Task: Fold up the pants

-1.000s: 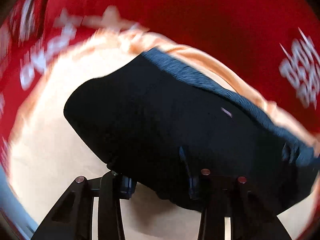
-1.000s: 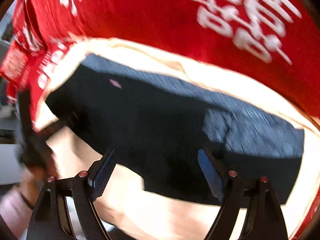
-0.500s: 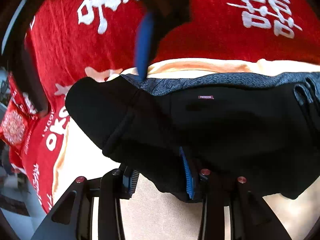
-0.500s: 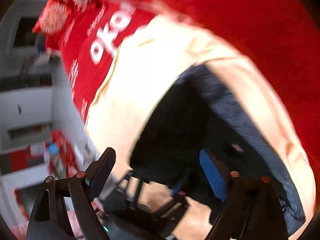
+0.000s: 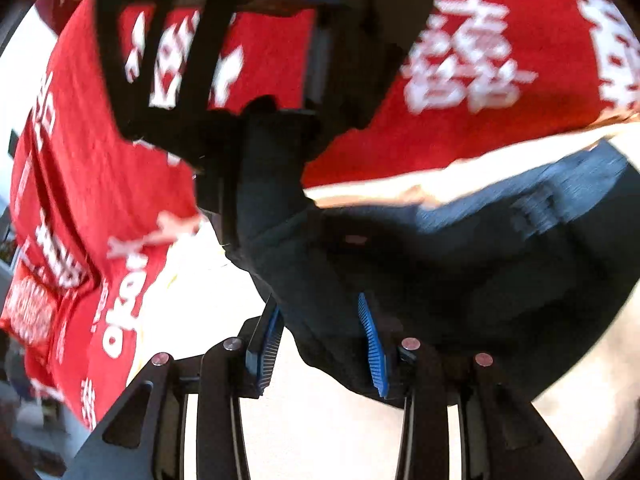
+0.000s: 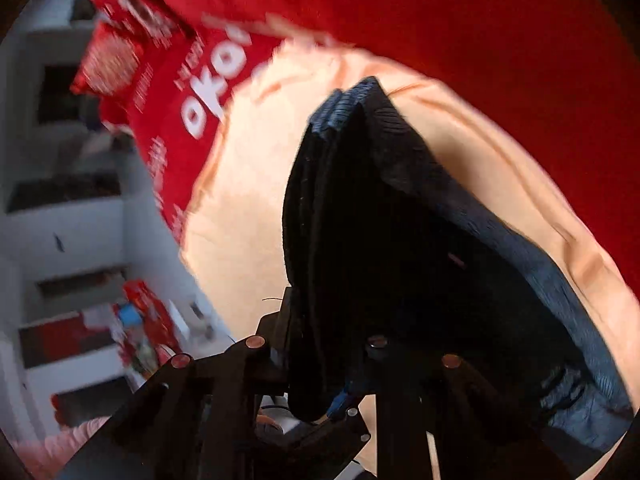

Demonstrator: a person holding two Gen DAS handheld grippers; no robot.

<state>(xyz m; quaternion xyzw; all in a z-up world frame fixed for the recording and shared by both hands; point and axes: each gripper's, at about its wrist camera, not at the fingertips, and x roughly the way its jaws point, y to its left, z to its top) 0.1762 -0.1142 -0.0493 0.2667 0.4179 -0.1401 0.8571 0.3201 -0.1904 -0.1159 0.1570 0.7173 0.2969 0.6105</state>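
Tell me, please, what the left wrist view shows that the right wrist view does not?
Only the left wrist view shows the right gripper from outside, clamped on the black pants, and the white characters on the red cloth. Only the right wrist view shows the grey shelving. Both show the pants lying on the cream sheet, with fabric between each gripper's fingers.

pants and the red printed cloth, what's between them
In the left wrist view a pale peach sheet lies between the dark pants and the red printed cloth; the right wrist view shows it too.
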